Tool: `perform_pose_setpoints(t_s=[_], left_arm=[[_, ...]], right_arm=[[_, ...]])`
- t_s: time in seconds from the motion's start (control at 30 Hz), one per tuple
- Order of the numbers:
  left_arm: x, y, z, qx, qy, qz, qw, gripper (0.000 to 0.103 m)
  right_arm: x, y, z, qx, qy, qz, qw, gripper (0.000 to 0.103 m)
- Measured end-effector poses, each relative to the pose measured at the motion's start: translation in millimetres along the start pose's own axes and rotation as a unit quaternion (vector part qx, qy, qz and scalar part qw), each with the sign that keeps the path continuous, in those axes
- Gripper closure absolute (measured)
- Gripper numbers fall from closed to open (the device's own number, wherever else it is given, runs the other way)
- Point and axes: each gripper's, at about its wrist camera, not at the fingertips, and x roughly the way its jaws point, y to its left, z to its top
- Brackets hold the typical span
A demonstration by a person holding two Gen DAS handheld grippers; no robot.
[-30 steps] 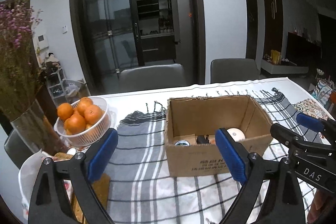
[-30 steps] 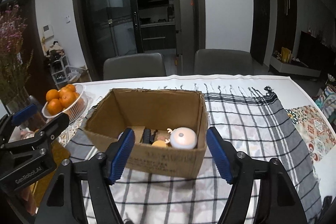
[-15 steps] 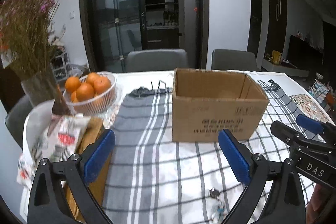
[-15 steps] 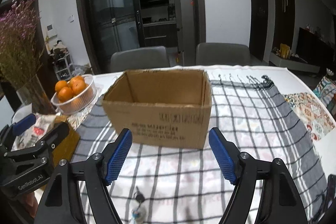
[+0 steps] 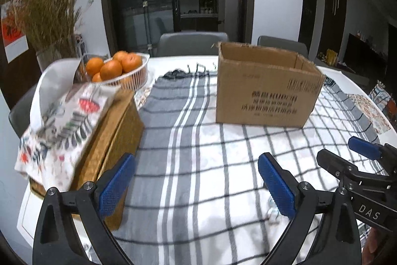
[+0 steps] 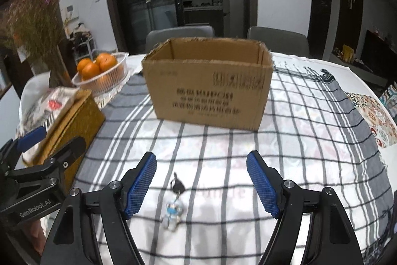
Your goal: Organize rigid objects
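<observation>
Cardboard box (image 6: pixel 208 88) on checked cloth (image 6: pixel 297 140), keychain (image 6: pixel 173 205) between right claw (image 6: pixel 201 180) fingers

brown cardboard box (image 6: pixel 208 88) on grey-and-white checked cloth (image 6: pixel 297 140), oranges (image 6: pixel 95 65) orange.

A keychain (image 6: pixel 174 203) lies on the checked cloth (image 6: pixel 297 135) between the right gripper's (image 6: pixel 201 184) spread jaws

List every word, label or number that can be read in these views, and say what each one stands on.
"DAS": on the black body of the right claw, seen from the left wrist view.
"GenRobot.AI": on the black body of the left claw, seen from the right wrist view.
Dark printed lines and a barcode-like mark on the front of the cardboard box: too blurred to read.
Dark mark on the red poster: unreadable.
</observation>
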Motion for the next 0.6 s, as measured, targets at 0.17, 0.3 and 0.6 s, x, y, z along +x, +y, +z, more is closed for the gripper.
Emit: perform_pose_setpoints(t_s=[0.17,0.3,0.6], left_arm=[[3,9,-17,-0.004,0.015,0.006,0.9999,0.002],[7,13,-28,-0.002,0.023,0.016,0.9996,0.002],[24,14,-42,0.009,0.050,0.017,0.9985,0.002]], right_arm=[[7,12,-16,-0.017,0.015,0.007,1.000,0.028],[14,19,-26,-0.023,0.027,0.020,0.999,0.030],[41,24,-47,-0.027,0.078,0.050,0.995,0.047]])
